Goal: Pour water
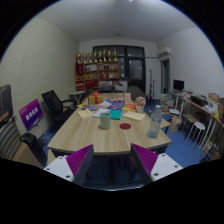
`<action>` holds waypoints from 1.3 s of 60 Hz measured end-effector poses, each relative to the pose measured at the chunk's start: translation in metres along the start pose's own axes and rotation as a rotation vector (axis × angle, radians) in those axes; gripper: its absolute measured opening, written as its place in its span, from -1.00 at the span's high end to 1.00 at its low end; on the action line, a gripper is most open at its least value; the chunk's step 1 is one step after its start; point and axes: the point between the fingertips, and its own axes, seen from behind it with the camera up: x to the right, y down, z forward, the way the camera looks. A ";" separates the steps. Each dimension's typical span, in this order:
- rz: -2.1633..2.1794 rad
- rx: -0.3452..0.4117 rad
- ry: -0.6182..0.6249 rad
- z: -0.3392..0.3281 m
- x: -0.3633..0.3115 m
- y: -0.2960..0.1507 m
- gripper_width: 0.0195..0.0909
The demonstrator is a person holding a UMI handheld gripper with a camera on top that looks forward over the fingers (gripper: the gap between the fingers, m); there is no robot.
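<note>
While the gripper (112, 160) hangs back from the near edge of the table (90, 138), its two fingers stand wide apart and hold nothing, the magenta pads (79, 159) facing each other across an open gap. The wooden table lies just beyond the fingertips and runs away toward the far wall. On it, ahead of the fingers and a little toward the left one, stands a pale cup (105, 120); near it, toward the middle, lies a small red disc (125, 126) (a lid or a coaster, too small to tell). Further toward the right finger's side stands a clear bottle (154, 124), upright, well apart from the cup. Behind these, the far end of the table is crowded with colourful small items (110, 101) that cannot be told apart. Black chairs (55, 105) stand along the left side of the table, and one chair at the near left corner carries a purple sign (31, 114). A shelf (97, 73) with many small things fills part of the back wall. To the right, desks (195, 108) with a monitor (178, 86) stand on a blue floor (185, 148).
</note>
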 end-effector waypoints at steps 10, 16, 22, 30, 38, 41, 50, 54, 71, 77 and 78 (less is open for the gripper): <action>0.002 -0.008 0.033 0.013 0.026 0.001 -0.77; 0.001 0.010 0.056 0.031 0.055 -0.001 -0.78; -0.018 0.013 0.070 0.065 0.097 0.003 -0.77; -0.068 0.015 0.095 0.133 0.168 0.004 -0.77; -0.088 0.059 0.124 0.215 0.237 -0.010 -0.77; -0.063 0.067 0.110 0.246 0.253 -0.009 -0.77; -0.021 0.092 0.088 0.314 0.278 -0.007 -0.77; -0.009 0.106 0.077 0.334 0.283 -0.007 -0.78; -0.032 0.173 0.077 0.382 0.280 -0.023 0.13; 0.033 0.107 0.093 0.391 0.280 -0.018 0.26; 0.033 0.095 0.094 0.391 0.280 -0.019 0.29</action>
